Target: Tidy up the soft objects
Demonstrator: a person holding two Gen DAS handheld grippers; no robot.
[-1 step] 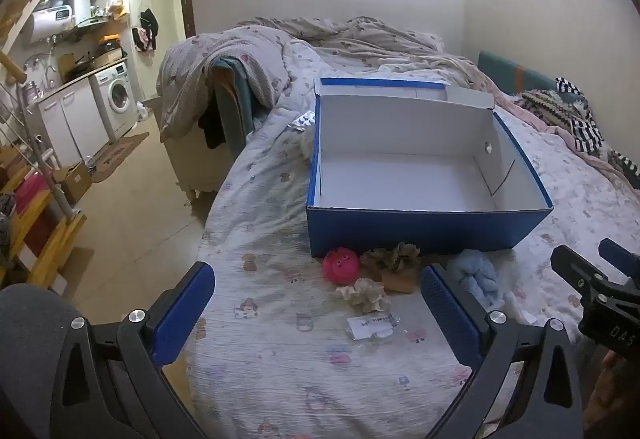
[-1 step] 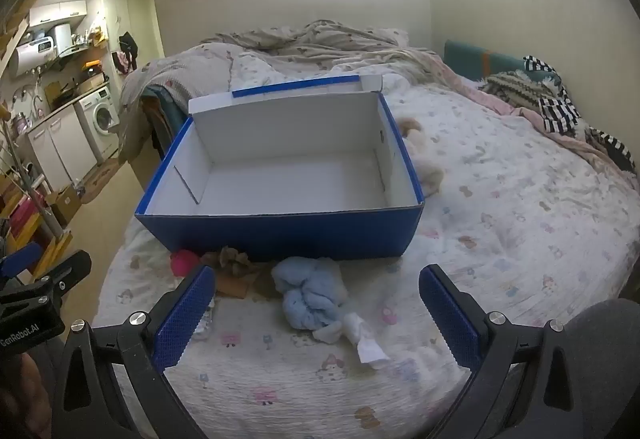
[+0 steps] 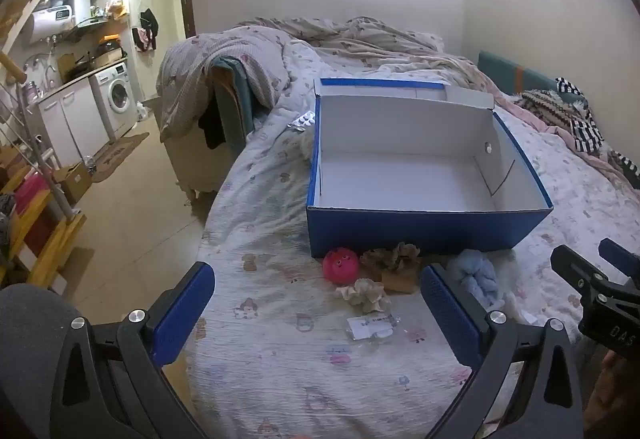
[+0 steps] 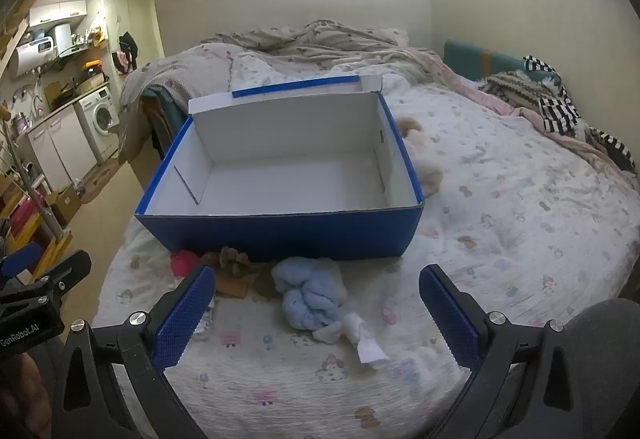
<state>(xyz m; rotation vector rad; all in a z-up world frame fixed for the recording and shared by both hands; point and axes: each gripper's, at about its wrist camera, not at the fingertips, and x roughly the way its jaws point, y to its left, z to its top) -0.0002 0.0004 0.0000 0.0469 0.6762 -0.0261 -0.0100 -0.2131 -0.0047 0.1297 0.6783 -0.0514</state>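
A: Now, fig. legend — where do the soft things lie rel. to the blue box (image 4: 280,235)?

B: All bunched just in front of its near wall, on the bed sheet (image 4: 520,239). Box is empty. Pink ball (image 3: 341,265) sits near the box's left front corner; brown scrunchie (image 3: 394,254) beside it, touching the wall or nearly so; cream scrunchie (image 3: 364,294) a bit nearer the camera; light-blue cloth bundle (image 4: 310,297) toward the wall's mid-right.

A: Tools?

B: Left gripper (image 3: 316,313) — jaws wide apart, nothing held. Right gripper (image 4: 316,313) same: apart, empty.

A: Which hand for what?

B: Judging by views, the blue bundle lies dead ahead between the right gripper's fingers, long axis running roughly box-to-camera, so right is nearer it. Ball and scrunchies lie ahead of the left.
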